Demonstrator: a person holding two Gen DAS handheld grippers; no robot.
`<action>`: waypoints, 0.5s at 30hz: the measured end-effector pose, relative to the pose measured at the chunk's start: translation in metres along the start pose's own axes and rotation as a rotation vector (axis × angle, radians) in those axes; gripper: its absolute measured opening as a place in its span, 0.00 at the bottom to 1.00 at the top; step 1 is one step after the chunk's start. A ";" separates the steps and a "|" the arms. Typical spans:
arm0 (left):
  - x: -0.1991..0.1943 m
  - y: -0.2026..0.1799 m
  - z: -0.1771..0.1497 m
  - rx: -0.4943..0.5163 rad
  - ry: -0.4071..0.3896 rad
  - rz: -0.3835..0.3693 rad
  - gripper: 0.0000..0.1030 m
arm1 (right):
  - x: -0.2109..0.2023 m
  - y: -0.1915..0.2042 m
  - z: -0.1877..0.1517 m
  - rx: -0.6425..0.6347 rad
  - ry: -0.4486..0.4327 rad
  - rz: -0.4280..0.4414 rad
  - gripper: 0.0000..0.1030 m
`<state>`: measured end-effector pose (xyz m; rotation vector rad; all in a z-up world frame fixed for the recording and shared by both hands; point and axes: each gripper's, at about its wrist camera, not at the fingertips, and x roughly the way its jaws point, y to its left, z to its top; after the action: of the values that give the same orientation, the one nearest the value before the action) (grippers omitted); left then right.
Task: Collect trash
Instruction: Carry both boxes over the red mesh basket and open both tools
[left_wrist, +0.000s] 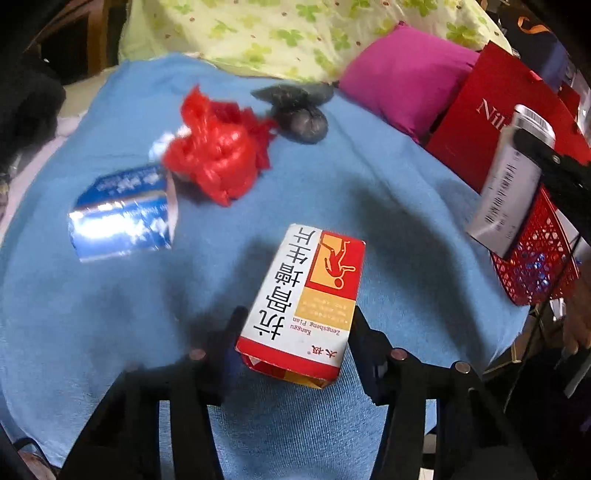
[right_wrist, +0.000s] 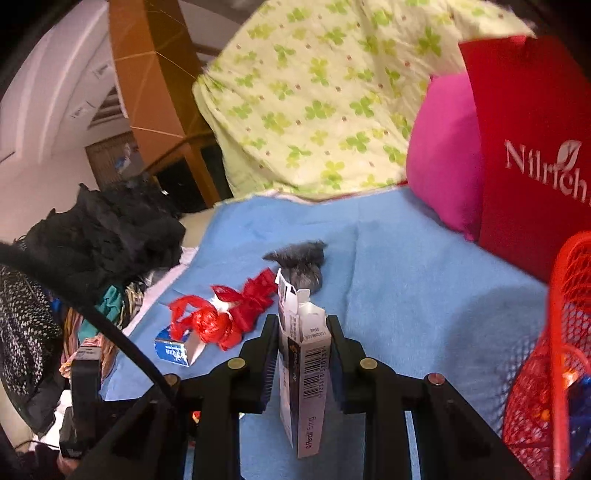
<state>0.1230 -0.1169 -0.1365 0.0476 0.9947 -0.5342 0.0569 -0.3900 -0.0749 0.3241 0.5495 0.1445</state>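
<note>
The right gripper (right_wrist: 302, 363) clamps a grey carton (right_wrist: 301, 373) just short of the red basket (right_wrist: 554, 350) to its right, while the left gripper (left_wrist: 297, 332) straddles a red box (left_wrist: 303, 302) unclenched, so lifting now could drop it.

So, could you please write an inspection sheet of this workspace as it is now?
Surface: blue towel-like cloth spread flat.
Job's things: red and white cardboard medicine box; shiny blue carton; crumpled red plastic bag; knotted grey plastic bag; red mesh basket at the cloth's edge.
Clutter: pink cushion, red paper bag, dark clothes pile.
Grippers: left gripper has the medicine box between its fingers, grip unclear; right gripper shut on a slim white barcoded box.
Cables: black cable beside the cloth.
Surroundings: clover-print fabric, wooden frame.
</note>
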 end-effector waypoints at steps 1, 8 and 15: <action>-0.006 -0.003 0.002 -0.002 -0.016 0.005 0.53 | -0.004 -0.001 0.001 -0.003 -0.012 0.005 0.26; -0.050 -0.061 0.018 0.113 -0.137 0.085 0.53 | -0.050 -0.010 0.005 -0.012 -0.145 0.014 0.26; -0.084 -0.129 0.043 0.241 -0.267 0.150 0.53 | -0.098 -0.028 0.004 0.028 -0.264 0.019 0.26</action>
<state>0.0634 -0.2070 -0.0189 0.2578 0.6570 -0.5054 -0.0224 -0.4386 -0.0326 0.3691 0.2876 0.1103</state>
